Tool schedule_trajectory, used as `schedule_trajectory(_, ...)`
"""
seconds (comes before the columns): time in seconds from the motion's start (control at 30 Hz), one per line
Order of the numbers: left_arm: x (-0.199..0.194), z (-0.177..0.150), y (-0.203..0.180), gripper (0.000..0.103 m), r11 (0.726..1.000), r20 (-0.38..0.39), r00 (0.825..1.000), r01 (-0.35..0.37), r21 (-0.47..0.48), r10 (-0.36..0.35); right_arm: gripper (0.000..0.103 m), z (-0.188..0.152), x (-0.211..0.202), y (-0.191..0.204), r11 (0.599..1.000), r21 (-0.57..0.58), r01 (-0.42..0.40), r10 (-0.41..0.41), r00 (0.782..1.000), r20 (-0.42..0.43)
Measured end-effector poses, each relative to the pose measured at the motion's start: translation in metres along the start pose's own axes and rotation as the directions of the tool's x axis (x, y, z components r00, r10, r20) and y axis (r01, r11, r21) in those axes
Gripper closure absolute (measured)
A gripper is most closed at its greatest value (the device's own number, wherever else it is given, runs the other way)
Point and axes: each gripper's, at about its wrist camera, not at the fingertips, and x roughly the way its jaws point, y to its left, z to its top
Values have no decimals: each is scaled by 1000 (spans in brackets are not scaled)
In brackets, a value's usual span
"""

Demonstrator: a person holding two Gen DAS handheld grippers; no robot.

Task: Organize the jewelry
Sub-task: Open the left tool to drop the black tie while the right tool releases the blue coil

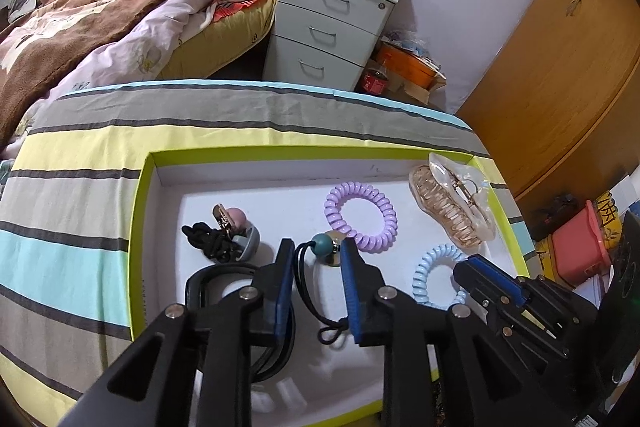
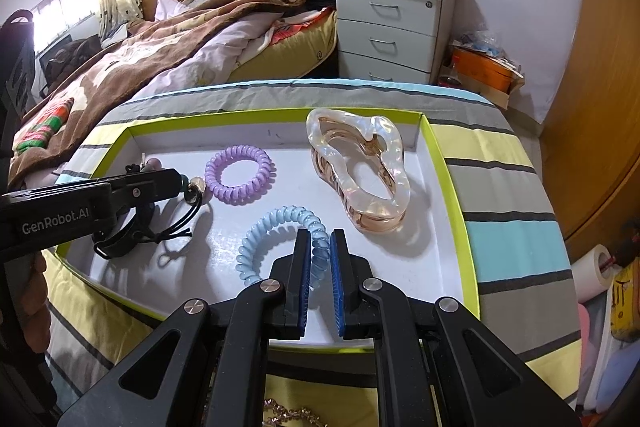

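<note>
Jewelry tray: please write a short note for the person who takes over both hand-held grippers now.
Left hand-held gripper: jaws part open, nothing pinched; the black hair tie with a teal bead lies between them on the tray floor.
Right hand-held gripper: shut on the light blue coil hair tie, near the front of the tray.
In the white tray with green rim: purple coil hair tie in the middle, clear claw clip at the right, a black tie with pink and grey beads at the left.
Done: all visible pieces are inside the tray.
Left: release the blue tie, tidy the arrangement.
</note>
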Motion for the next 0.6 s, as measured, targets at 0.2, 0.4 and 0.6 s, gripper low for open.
schedule_trajectory(0.2,0,-1,-2,71,1000,0,1000,2,5,-2,90,1,-3,-1,1000,3,-7,7,1000,8)
schedule_trajectory(0.4,-5,-2,-5,67,1000,7,1000,7,9,-7,88,1,-7,-1,1000,9,-7,7,1000,17)
schedule_trajectory(0.6,-8,-2,-6,63,1000,10,1000,6,3,-6,81,-1,-14,-1,1000,10,-11,10,1000,28)
